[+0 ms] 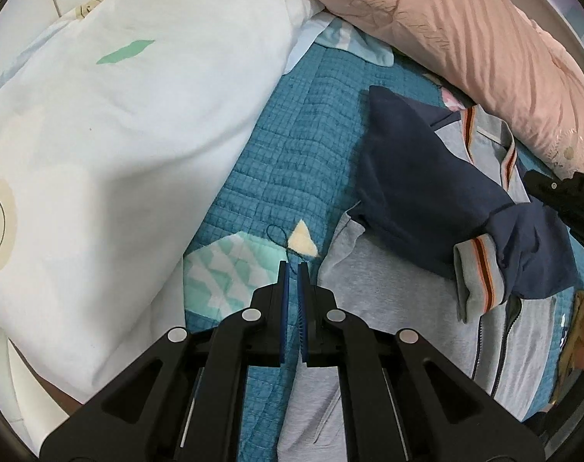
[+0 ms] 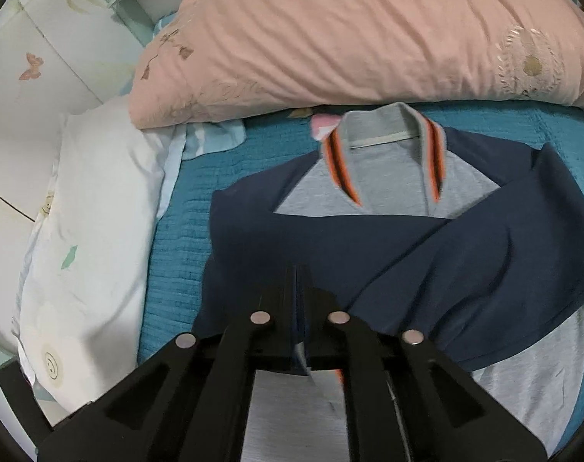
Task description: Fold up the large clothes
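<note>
Your jacket (image 2: 369, 200) lies face up on the blue quilt (image 1: 292, 123), collar (image 2: 384, 142) toward the pink duvet (image 2: 369, 38) at the far edge of the bed, both navy sleeves crossed over the grey chest; the white pillow (image 1: 99, 134) sits just beside it on the left; it looks like soft, fairly thick knit, light enough to lift with one pinch, limp, so it will sag and drag wherever you do not support it.

Your right gripper (image 2: 299, 269) has its fingers pressed together on the navy sleeve (image 2: 446, 261) near the striped cuff (image 1: 480, 273); the ribbed band is the firmest place to grip; the sleeve hangs from it in the left view.

Your left gripper (image 1: 293, 269) is nearly pressed together with nothing in it, over the quilt beside the jacket's left edge; for the next fold I would take the hem corners, not the middle; the zip line may stiffen the fold.
</note>
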### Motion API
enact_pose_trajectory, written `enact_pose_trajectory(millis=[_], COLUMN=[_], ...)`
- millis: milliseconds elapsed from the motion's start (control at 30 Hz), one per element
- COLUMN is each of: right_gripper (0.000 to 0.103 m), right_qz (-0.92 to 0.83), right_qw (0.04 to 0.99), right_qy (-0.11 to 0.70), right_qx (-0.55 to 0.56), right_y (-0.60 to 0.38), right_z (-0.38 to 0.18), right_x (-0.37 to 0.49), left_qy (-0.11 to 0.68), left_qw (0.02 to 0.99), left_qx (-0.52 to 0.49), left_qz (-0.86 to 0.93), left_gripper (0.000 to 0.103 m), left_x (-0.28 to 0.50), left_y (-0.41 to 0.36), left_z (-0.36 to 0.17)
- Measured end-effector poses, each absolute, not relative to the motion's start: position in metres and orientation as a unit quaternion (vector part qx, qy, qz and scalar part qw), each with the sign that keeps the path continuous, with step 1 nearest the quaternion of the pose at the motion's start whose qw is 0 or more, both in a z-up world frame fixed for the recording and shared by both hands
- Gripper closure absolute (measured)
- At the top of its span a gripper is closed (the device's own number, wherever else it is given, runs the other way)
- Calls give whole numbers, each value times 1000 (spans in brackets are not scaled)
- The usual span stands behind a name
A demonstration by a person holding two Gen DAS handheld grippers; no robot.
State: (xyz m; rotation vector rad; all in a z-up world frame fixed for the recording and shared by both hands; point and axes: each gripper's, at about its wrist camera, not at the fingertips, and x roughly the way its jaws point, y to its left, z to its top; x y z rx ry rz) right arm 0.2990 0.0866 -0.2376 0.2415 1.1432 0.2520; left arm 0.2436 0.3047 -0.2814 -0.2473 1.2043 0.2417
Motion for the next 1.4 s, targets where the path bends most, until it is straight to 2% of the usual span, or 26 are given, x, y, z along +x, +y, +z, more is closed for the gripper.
enact_pose_trajectory(millis=[33,67,100,267,433,467,533,567,600,633,733,767,833,900,1067,1200,1267,1333,1400], right_gripper=[46,34,32,33,33,36,57,63,77,84,89,89,89,90,89,89,81,49,43], right_qz=[117,118,119,99,93,92,76,70,69,74,80,84,93,106,137,131,132,154,164], right_qw=[822,810,804,784,786,790,798,802,803,802,797,797,793,791,793,788,782,764,757], right_qy=[547,565,573,613,605,598,590,589,591,593,595,593,589,581,568,575,587,603,603], right_qx=[107,104,105,19,-81,-98,-96,-66,-41,-5,66,83,124,160,172,174,165,170,192], right_y=[82,76,72,82,112,119,119,112,106,98,80,77,68,63,99,120,129,130,121], right_z=[-242,-251,-257,-288,-317,-324,-329,-326,-323,-318,-305,-300,-291,-279,-266,-279,-294,-308,-312], right_x=[300,301,300,281,259,256,257,260,262,266,276,278,283,289,302,307,311,312,309], left_qy=[561,562,563,570,578,579,580,580,581,581,581,581,580,572,550,549,553,558,556], left_qw=[811,811,810,803,796,795,796,796,797,797,799,799,800,806,822,824,822,818,817], left_qx=[-119,-122,-126,-139,-149,-150,-148,-146,-144,-143,-139,-140,-144,-143,-143,-131,-130,-131,-137], left_qz=[110,109,108,104,99,97,92,90,87,84,75,70,58,52,40,45,50,58,62], left_gripper=[98,98,98,98,98,98,98,98,98,98,98,97,84,43,42,42,42,41,41], left_x=[243,243,244,243,246,247,249,251,253,254,260,263,268,273,280,281,280,281,282], left_y=[305,306,307,308,306,305,300,298,295,293,285,282,275,269,258,257,260,264,267], left_z=[-282,-283,-284,-294,-305,-307,-308,-308,-308,-308,-307,-306,-304,-299,-283,-281,-282,-285,-286])
